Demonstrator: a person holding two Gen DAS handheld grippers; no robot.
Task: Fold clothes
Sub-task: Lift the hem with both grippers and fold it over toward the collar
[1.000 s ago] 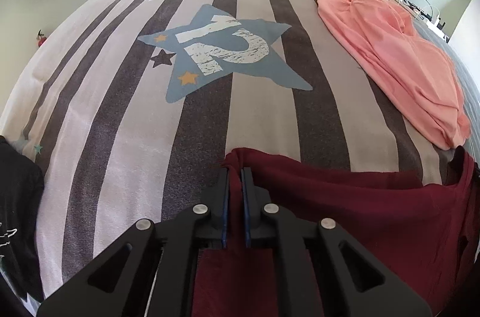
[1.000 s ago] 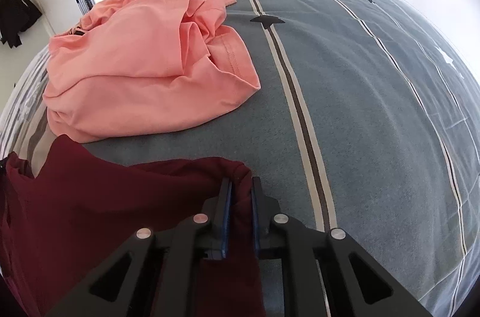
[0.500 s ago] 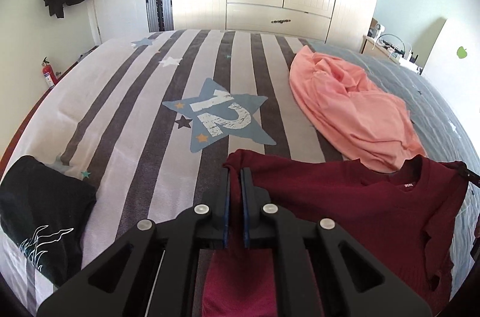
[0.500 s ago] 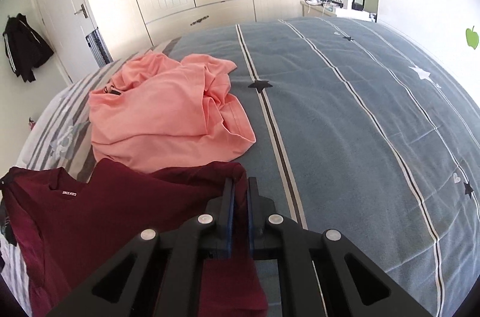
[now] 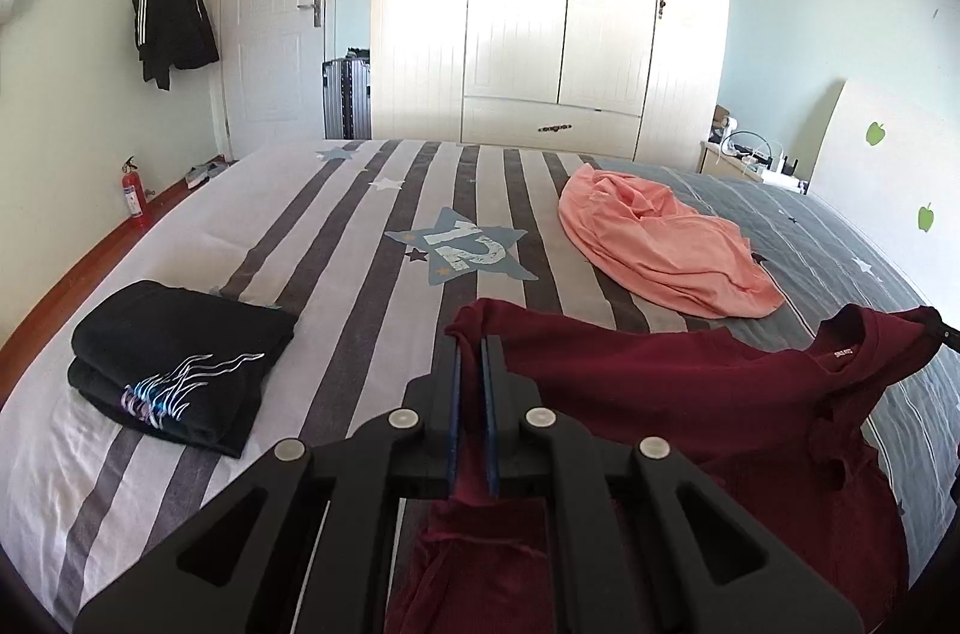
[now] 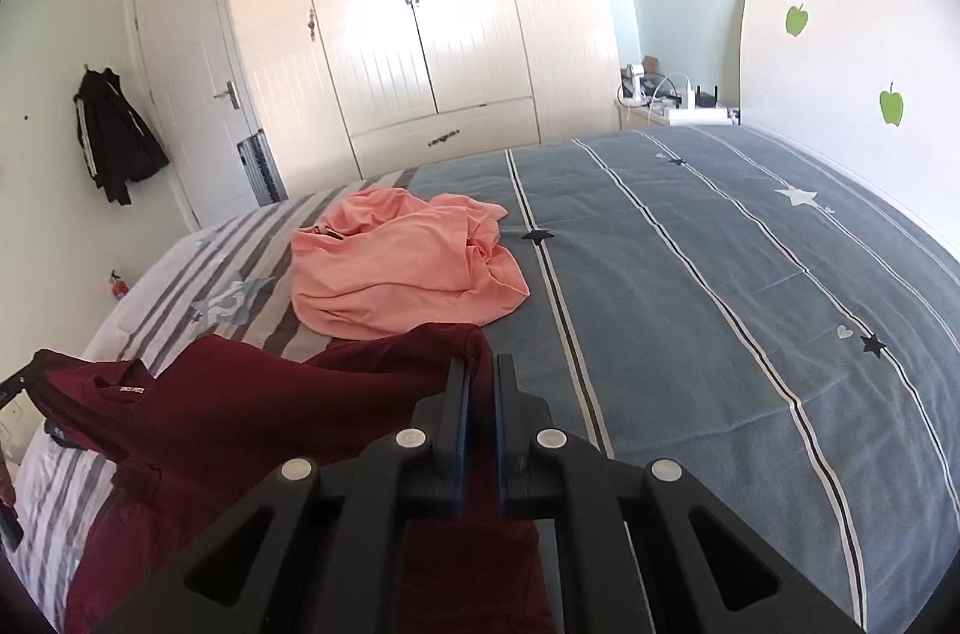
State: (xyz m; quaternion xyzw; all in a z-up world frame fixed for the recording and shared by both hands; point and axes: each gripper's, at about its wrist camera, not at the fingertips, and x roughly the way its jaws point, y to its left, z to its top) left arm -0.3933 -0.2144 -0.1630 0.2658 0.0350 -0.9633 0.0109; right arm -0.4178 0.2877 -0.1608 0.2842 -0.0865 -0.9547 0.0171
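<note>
A dark red shirt (image 5: 690, 394) hangs stretched between my two grippers above the bed, collar label facing the cameras. My left gripper (image 5: 470, 340) is shut on one shoulder of it. My right gripper (image 6: 480, 361) is shut on the other shoulder; the dark red shirt (image 6: 240, 412) spreads to the left in the right wrist view. A crumpled pink shirt (image 5: 660, 244) lies on the bed beyond it, and it also shows in the right wrist view (image 6: 402, 274). A folded black garment (image 5: 174, 358) lies at the left of the bed.
The bed (image 5: 336, 238) has a striped cover on the left and a blue-grey cover (image 6: 720, 304) on the right. A white wardrobe (image 5: 552, 4) stands behind it. A fire extinguisher (image 5: 133, 193) stands on the floor at the left. A bedside table (image 6: 672, 106) holds cables.
Both grippers have risen with the red shirt, lifting it off the bed. The views tilted up from the cover to the room, and the folded black garment came into full view.
</note>
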